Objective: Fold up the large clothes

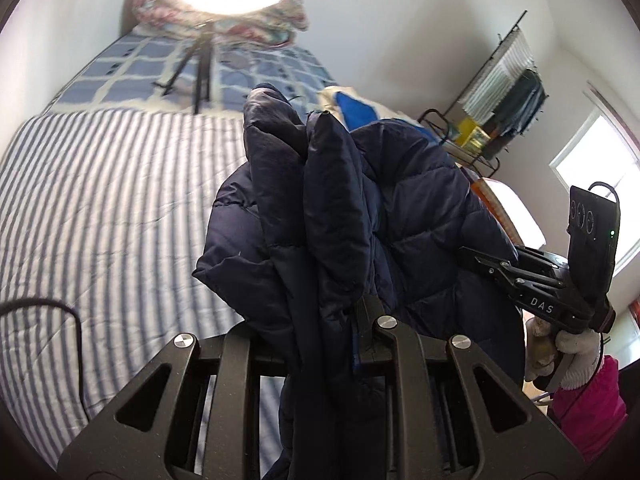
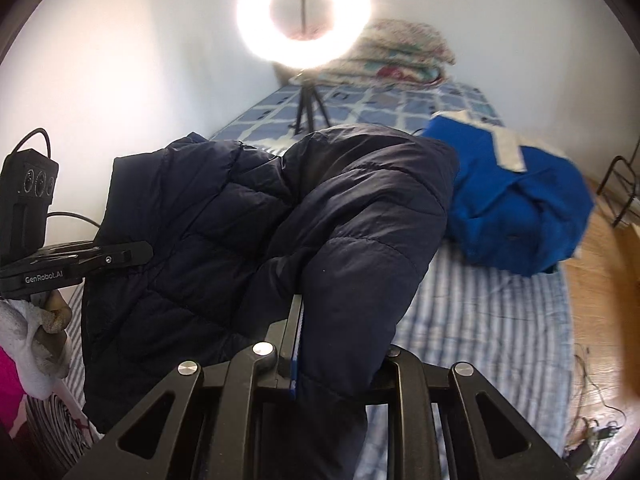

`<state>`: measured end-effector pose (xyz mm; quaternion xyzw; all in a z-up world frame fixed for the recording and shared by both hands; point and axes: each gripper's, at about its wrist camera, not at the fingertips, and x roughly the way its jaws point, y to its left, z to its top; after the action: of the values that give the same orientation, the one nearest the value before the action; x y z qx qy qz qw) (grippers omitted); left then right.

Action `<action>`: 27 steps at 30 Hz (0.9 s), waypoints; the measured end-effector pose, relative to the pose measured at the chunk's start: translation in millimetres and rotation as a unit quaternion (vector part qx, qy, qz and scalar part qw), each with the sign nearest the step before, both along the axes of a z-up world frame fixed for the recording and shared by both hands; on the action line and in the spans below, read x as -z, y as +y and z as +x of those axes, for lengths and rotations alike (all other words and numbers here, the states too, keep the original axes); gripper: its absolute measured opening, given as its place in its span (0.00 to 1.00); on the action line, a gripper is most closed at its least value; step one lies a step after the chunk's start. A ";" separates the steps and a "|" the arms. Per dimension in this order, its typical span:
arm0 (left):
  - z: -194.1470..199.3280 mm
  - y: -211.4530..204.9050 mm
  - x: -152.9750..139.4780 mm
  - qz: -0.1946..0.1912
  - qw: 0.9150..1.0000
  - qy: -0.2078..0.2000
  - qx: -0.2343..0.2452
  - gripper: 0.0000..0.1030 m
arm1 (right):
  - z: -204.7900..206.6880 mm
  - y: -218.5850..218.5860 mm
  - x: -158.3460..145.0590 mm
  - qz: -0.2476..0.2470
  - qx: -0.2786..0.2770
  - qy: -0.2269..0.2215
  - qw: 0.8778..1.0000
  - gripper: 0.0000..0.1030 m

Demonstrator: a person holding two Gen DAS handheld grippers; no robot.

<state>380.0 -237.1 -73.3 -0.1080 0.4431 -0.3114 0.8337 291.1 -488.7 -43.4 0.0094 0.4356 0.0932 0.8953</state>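
Our left gripper is clamped on a bunched edge of the dark navy quilted puffer jacket, and our right gripper pinches another edge beside its blue lining. The jacket hangs between the two tools, lifted above the blue-and-white striped bedsheet. We judge it light, bulky, soft and slippery, so seams and hems make safer holds. Beyond lies a crumpled bright blue garment.

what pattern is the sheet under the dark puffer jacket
Blue-and-white stripes on the bed sheet, clearest in the left wrist view.
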 end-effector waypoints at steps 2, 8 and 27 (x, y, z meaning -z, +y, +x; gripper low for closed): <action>0.5 -17.0 -5.9 -0.005 1.000 -0.004 0.007 0.17 | -4.2 -10.9 -6.8 -0.014 0.007 -0.005 1.000 0.17; 4.5 -62.6 -21.8 -0.001 0.999 -0.020 0.030 0.17 | -11.8 -39.9 -27.2 -0.046 0.026 -0.018 0.998 0.17; 90.7 -200.6 -77.0 -0.001 0.993 -0.096 0.067 0.17 | 44.6 -160.3 -76.3 -0.069 0.098 -0.078 0.990 0.16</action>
<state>470.8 -437.8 3.7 -0.0483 0.3672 -0.3757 0.8495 335.7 -649.0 32.9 -0.0169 0.3670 -0.0245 0.9297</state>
